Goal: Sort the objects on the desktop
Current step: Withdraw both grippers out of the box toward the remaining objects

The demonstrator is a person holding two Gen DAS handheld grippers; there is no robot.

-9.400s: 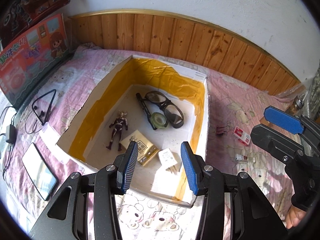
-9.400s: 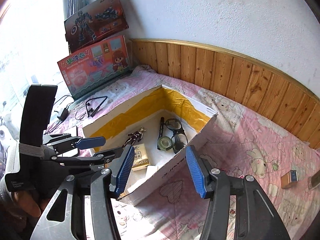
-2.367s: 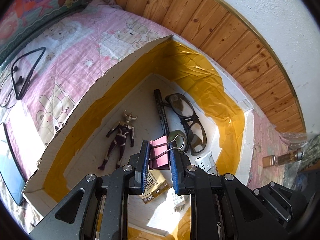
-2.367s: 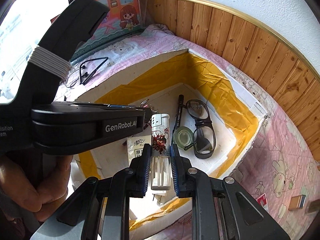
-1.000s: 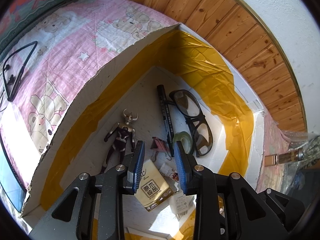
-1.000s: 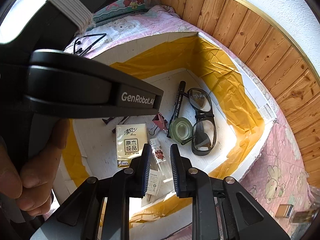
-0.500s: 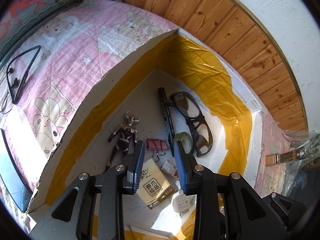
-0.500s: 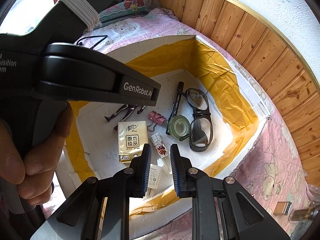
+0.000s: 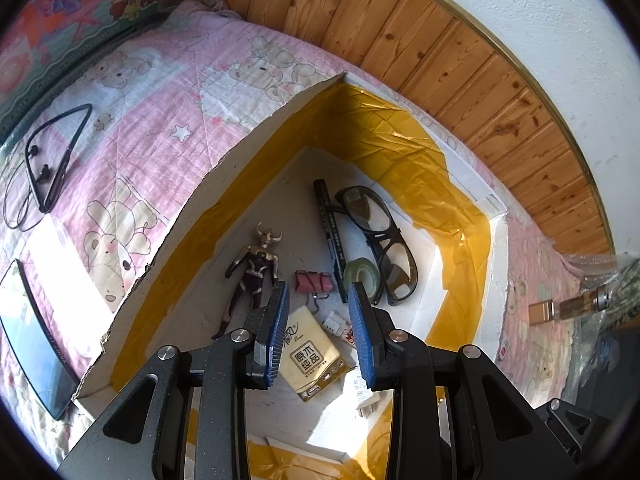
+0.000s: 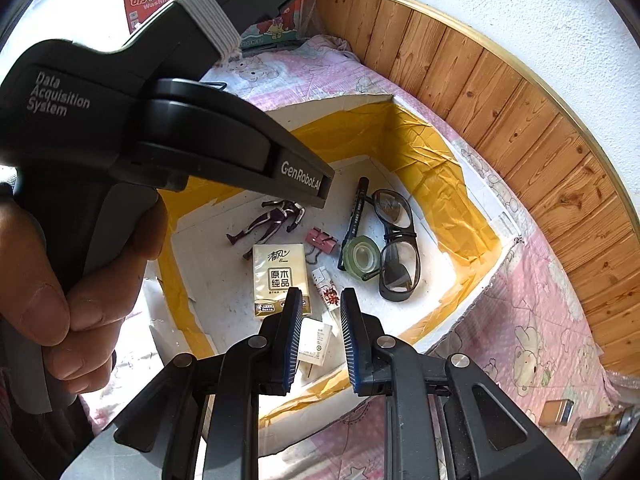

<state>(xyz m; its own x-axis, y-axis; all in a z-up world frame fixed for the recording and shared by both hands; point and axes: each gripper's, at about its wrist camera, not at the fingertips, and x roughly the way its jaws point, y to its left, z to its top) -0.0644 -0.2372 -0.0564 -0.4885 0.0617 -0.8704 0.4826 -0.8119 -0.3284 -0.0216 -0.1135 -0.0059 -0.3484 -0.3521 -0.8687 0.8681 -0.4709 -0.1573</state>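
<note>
Both tongs hang over the box with nothing between the pads: our left gripper (image 9: 318, 334) stands part spread, our right gripper (image 10: 318, 338) narrower but also spread, neither pinching anything. We judge both loads are dropped and the tongs are free for the next pick. Left to right on the bedspread (image 9: 160, 92): a phone (image 9: 34, 344) at the left edge, a neckband earphone (image 9: 52, 160) beyond it, both outside the box and likely not yet sorted. The cardboard box (image 9: 224, 164), lined with yellow tape, is the sorting target, sitting mid-bed near the wooden wall panel. On its floor, left to right: toy figure (image 9: 254, 268) lying flat by the left wall, tissue pack (image 9: 310, 354) near the front edge, pink binder clip (image 9: 314, 281) in the centre, small printed lighter (image 10: 326, 286) beside the pack, white plug (image 9: 366, 396) at the front, black marker (image 9: 330, 232) lying lengthwise, tape roll (image 9: 358, 274) touching the marker's end, glasses (image 9: 380, 240) toward the right wall. Things lie loose, just dropped in, not arranged. Right of the box a small brown block (image 9: 540, 312) and a bottle-like item (image 9: 580, 305) wait on the bedspread. Writing: "GenRobot.AI" and "Data Acquisition System" on the left gripper's body; Chinese characters on the tissue pack; a toy carton (image 10: 272, 24) reads "Washing".
</note>
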